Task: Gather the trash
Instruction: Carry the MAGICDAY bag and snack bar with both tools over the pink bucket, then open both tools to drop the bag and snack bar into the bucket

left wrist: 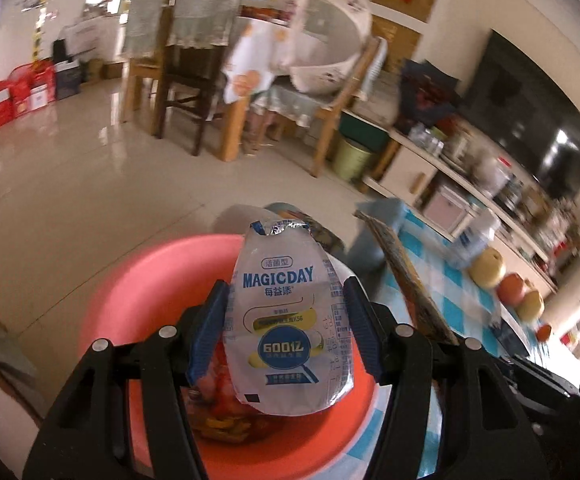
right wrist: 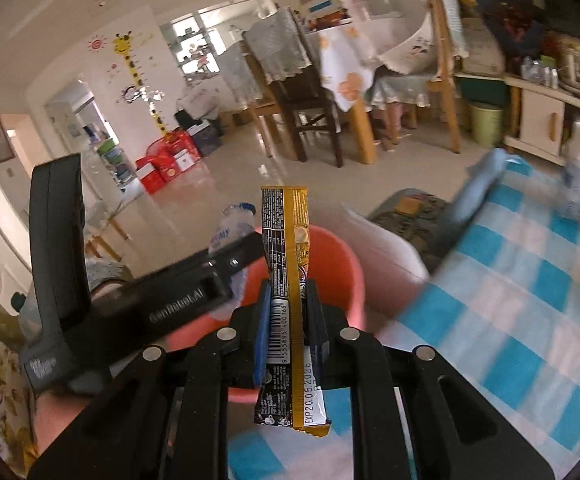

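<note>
Pale glossy floor tiles [left wrist: 90, 184] and a dining set with wooden chairs [left wrist: 186, 80] fill the background of both wrist views, with a low cabinet [left wrist: 430, 176] along the wall.

In the left wrist view, the left gripper [left wrist: 286, 320] holds its blue pads [left wrist: 210, 332] pressed against both sides of a small white MAGICDAY drink bottle [left wrist: 286, 312], foil top pointing away from the camera. Bottle and gripper hang over a pink basin [left wrist: 138, 292], which already contains some colourful wrappers [left wrist: 218, 412]. Beyond the basin's right rim lies the edge of a table covered in a blue-and-white checked cloth [left wrist: 442, 280]; a row of fruit [left wrist: 510, 288] sits along its far edge, blurred.

In the right wrist view, the right gripper [right wrist: 288, 320] is clamped tight on a thin black-and-gold sachet [right wrist: 288, 292], which stands upright between the pads with a barcode facing the camera and its lower end poking out below them. The sachet sits just in front of the basin's near rim, above the near edge of the checked cloth. To its left, the left gripper's black body crosses over the basin, with the bottle's cap showing behind it.
</note>
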`<state>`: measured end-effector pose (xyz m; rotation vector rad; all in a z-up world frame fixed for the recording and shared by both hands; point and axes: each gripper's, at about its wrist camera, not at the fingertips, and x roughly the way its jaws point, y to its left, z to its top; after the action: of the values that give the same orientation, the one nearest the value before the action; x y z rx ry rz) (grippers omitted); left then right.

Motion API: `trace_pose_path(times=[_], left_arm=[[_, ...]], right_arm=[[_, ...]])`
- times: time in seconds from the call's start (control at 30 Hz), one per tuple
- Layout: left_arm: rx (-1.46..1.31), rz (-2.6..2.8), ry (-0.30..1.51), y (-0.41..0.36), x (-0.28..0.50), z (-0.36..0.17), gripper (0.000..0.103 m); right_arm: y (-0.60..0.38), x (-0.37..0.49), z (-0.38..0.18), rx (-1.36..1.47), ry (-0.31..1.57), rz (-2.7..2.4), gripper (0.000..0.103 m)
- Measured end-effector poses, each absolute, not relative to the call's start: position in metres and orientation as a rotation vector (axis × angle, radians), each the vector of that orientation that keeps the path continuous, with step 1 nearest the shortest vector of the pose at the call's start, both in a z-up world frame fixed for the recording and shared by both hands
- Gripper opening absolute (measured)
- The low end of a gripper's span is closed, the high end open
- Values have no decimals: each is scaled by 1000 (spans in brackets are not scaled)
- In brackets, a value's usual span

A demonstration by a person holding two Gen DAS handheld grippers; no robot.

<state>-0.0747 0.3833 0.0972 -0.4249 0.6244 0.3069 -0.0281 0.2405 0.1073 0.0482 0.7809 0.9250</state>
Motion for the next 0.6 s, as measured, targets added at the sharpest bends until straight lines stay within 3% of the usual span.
trace_pose_path(times=[0.13,0.17,0.2,0.27,0.6], left_arm=[[-458,412,641,402,-77,92,64],[-464,425,649,404,-76,91,73],[-468,446,654,406,-75,91,78],[-460,490,647,408,-77,91,84],[-281,402,537,364,-72,106,93]], right_arm=[[261,-23,94,36,812,895,29],[258,-23,92,47,812,886,41],[253,-23,92,60,806,874,59],[237,-25,94,79,777,835,80],[154,-44,107,80,656,660,91]])
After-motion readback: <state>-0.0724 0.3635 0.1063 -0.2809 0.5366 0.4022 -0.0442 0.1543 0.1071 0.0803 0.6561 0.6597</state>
